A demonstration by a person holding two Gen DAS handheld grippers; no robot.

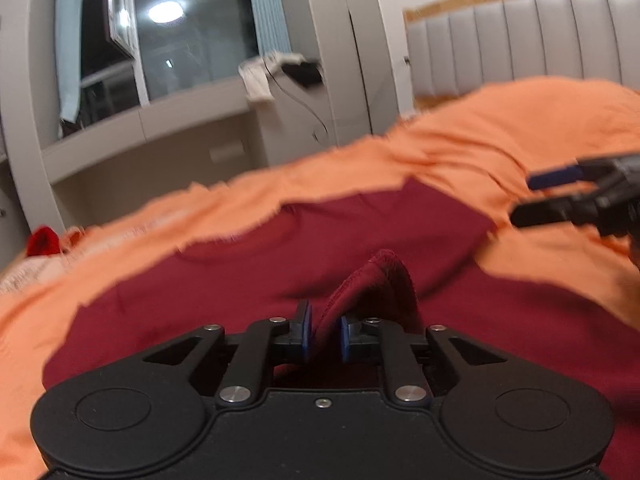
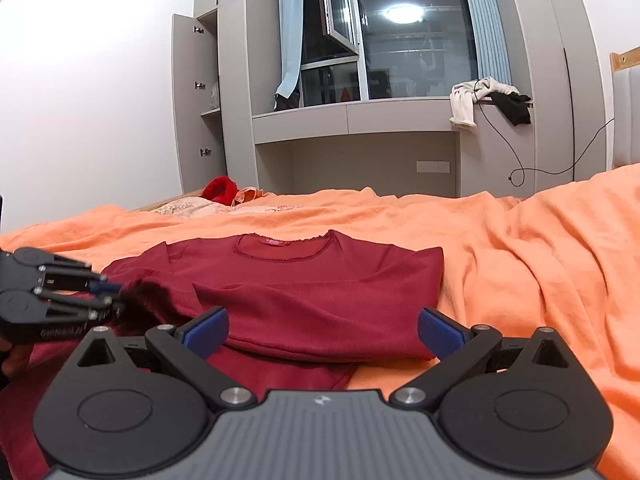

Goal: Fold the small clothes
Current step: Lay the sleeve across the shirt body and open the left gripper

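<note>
A dark red long-sleeved top (image 2: 312,280) lies flat on the orange bedcover (image 2: 520,260), neckline away from me, one sleeve folded across its chest. In the left wrist view the top (image 1: 240,272) fills the foreground. My left gripper (image 1: 325,334) hovers low over it with a sleeve cuff (image 1: 376,280) standing between its blue pads. The jaws are slightly parted and the cloth sits loosely in the gap. From the right wrist that gripper (image 2: 118,300) shows at the top's left side. My right gripper (image 2: 322,332) is wide open just before the hem and holds nothing; it also appears as the right gripper (image 1: 524,200).
A grey padded headboard (image 1: 520,40) stands to the right. A window ledge (image 2: 360,114) carries white and black clothes (image 2: 488,100) with a hanging cable. A red item (image 2: 218,192) and pale lace fabric lie at the bed's far edge.
</note>
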